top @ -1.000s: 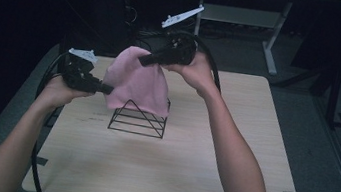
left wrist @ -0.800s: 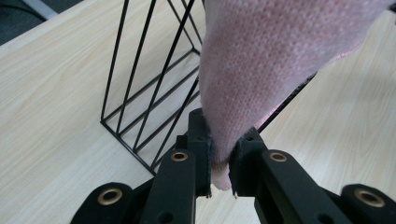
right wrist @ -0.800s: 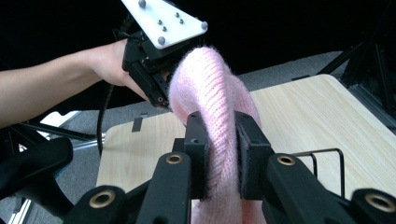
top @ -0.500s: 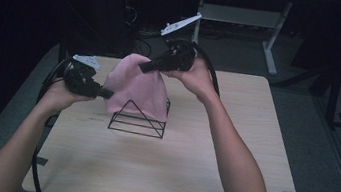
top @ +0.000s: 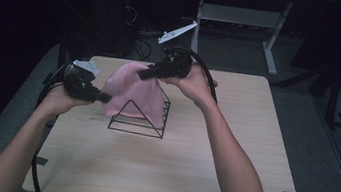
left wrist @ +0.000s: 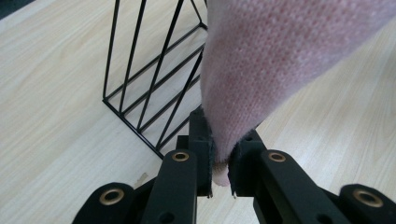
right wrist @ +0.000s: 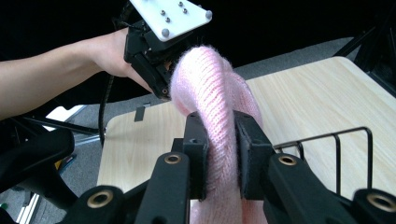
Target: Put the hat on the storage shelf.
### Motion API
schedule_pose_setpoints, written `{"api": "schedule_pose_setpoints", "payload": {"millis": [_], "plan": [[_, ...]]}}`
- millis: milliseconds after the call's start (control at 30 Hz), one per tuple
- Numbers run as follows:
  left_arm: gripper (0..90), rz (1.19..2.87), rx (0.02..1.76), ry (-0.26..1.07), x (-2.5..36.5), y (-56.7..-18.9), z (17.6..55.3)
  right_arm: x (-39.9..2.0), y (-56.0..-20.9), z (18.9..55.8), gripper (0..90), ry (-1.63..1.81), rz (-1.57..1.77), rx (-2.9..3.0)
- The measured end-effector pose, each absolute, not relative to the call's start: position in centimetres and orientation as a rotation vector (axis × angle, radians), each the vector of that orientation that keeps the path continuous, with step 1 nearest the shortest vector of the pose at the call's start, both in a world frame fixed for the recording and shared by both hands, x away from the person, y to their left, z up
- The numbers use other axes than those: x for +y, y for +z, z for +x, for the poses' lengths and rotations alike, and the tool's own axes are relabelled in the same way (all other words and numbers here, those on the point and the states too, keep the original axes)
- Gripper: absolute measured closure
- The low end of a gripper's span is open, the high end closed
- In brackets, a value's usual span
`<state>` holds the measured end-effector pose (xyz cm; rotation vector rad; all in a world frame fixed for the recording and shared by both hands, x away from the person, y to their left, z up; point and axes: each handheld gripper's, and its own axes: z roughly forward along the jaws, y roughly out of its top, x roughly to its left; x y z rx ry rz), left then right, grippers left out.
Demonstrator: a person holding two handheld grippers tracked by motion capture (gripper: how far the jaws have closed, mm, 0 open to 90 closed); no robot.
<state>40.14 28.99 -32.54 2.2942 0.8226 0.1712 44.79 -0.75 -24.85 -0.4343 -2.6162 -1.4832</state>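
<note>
Here, both grippers clamp a pink knit cloth (top: 134,92) over a black wire rack (top: 138,122) on the table (top: 207,177).

L gripper (top: 103,97), at the left of the rack, is clenched on the cloth's lower left edge; in the left gripper view its pads pinch a thin fold of knit w/ the rack's wires just beyond. R gripper (top: 142,74), at the far side above the rack's peak, grips a thicker bunched roll at the cloth's top. Cloth hangs draped btwn the two, covering the rack's left & far side; the rack's near triangular end stays bare, standing mid-table.
</note>
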Motion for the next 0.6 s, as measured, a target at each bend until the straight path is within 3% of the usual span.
{"api": "schedule_pose_setpoints", "payload": {"millis": [600], "plan": [[81.7, 2.344, 0.849, 0.166, 29.1, -34.8, 40.1, 0.0, -27.2, 44.8, 74.9, -1.406, -0.430, -2.618]]}}
